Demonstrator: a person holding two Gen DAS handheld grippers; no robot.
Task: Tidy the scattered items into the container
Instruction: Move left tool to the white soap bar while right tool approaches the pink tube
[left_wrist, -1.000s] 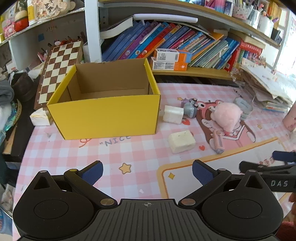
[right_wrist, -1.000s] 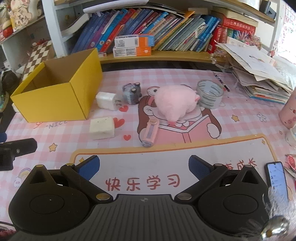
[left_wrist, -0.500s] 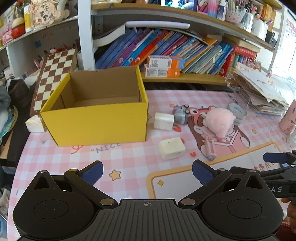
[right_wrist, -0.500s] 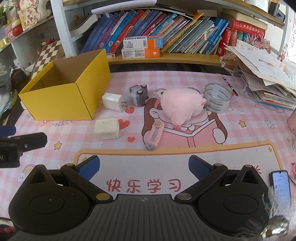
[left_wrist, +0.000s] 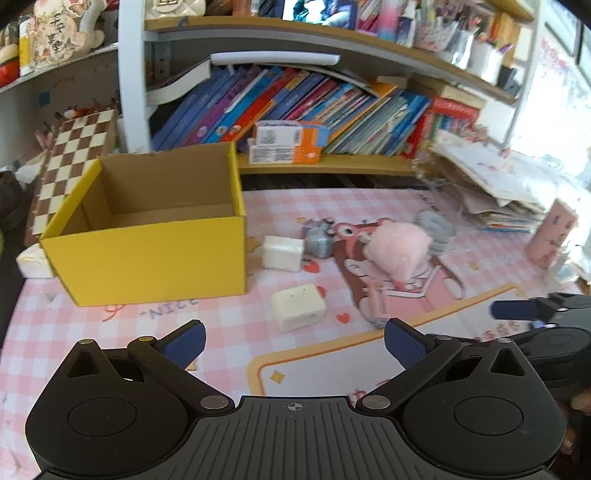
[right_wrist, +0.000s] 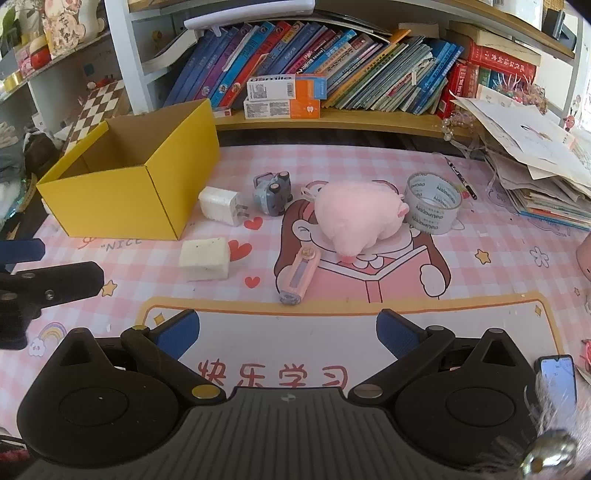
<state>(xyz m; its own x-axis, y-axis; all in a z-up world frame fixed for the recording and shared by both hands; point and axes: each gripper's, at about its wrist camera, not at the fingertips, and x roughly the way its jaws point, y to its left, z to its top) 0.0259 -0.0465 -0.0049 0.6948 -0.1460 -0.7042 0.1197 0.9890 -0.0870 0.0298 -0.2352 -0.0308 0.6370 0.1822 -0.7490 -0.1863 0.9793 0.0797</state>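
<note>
On the table (right_wrist: 369, 170) the yellow box (right_wrist: 122, 195) holds nothing; the plush (right_wrist: 354, 218) and charger (right_wrist: 219, 206) lie beside. My left hand-held gripper (left_wrist: 293, 343) and right hand-held gripper (right_wrist: 288, 330) are both wide, holding nothing.

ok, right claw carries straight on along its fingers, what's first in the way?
Likely the pink case lying on the mat, roughly on the right claw centreline. The pink plush sits behind it. Depth is hard to judge.

Both wrist views face shelf (low, near), sharing yellow box (left_wrist: 147, 254).
</note>
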